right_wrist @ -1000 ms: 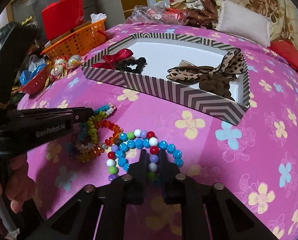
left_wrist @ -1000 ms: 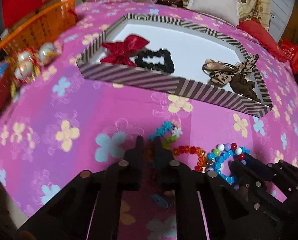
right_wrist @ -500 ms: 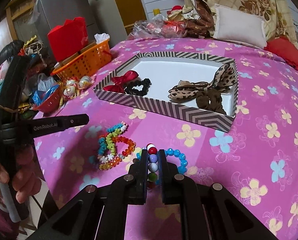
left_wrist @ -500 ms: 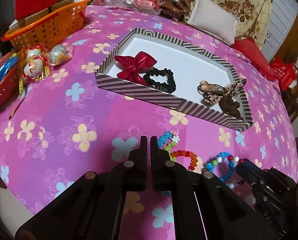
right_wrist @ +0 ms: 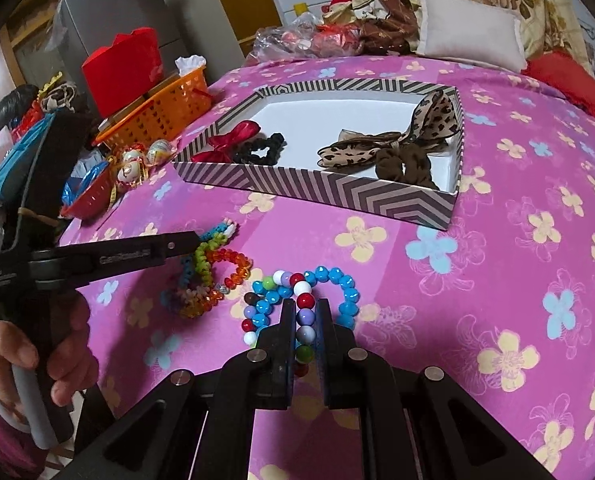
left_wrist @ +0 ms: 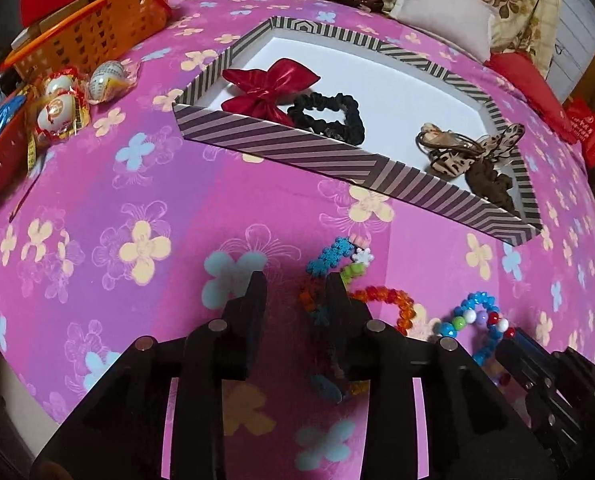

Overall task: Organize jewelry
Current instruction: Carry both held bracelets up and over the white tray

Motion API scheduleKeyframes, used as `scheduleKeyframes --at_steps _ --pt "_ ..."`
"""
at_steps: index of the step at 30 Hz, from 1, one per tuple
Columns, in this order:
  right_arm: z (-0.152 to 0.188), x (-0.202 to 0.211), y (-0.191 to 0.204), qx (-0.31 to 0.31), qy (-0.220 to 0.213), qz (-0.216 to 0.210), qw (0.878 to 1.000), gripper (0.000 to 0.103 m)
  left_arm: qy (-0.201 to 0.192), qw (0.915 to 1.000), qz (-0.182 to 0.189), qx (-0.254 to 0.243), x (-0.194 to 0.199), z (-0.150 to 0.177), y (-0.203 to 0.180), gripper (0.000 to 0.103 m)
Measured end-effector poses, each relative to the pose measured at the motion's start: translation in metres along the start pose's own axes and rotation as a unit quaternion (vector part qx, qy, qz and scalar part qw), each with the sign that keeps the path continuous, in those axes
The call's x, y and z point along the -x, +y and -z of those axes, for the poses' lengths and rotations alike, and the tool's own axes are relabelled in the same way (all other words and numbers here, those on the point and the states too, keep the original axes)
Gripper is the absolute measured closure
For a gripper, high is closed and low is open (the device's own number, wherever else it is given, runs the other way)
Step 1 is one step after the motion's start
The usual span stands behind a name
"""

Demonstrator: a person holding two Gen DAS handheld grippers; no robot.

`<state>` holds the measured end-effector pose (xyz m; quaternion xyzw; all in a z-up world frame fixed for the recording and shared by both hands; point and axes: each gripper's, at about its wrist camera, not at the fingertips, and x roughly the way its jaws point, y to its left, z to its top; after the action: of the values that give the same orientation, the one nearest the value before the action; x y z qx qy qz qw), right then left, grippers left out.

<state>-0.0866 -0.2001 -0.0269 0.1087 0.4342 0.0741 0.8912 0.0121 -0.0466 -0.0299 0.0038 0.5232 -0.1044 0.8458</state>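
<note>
My right gripper (right_wrist: 306, 312) pinches the multicolour bead bracelet (right_wrist: 303, 300).
My left gripper (left_wrist: 295, 294), jaws just opening, straddles the snowflake-bead bracelet (left_wrist: 329, 254); striped box (left_wrist: 297, 148) lies beyond.

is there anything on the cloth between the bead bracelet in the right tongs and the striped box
Nothing visible: only bare floral cloth lies between the multicolour bead bracelet, pinched in the right tongs, and the striped box. Its near wall must be cleared.
</note>
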Motion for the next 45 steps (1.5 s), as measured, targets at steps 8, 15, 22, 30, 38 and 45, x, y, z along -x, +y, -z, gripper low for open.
scheduleKeyframes --at_steps 8,15,22,30,38,45 --pt "0.0 0.004 0.007 0.007 -0.004 -0.008 1.0 0.094 0.003 0.9996 -0.007 -0.026 -0.013 -0.003 -0.009 0.092" --pt "-0.003 0.011 0.006 -0.01 -0.013 -0.035 0.999 0.094 0.001 0.9968 0.077 0.017 0.015 -0.011 0.015 0.092" --pt "-0.006 0.019 0.013 -0.008 -0.023 -0.043 0.999 0.094 -0.024 0.9966 0.078 0.01 0.044 -0.017 0.021 0.092" --pt "-0.011 0.033 0.017 -0.007 -0.039 -0.054 0.998 0.094 -0.042 0.9954 0.081 0.028 0.068 -0.012 0.035 0.092" --pt "-0.02 0.053 0.022 -0.002 -0.057 -0.057 0.997 0.094 -0.084 0.994 0.069 0.013 0.109 -0.019 0.034 0.092" --pt "-0.031 0.066 0.025 0.004 -0.069 -0.052 0.996 0.094 -0.098 0.9937 0.054 0.004 0.121 -0.02 0.031 0.092"
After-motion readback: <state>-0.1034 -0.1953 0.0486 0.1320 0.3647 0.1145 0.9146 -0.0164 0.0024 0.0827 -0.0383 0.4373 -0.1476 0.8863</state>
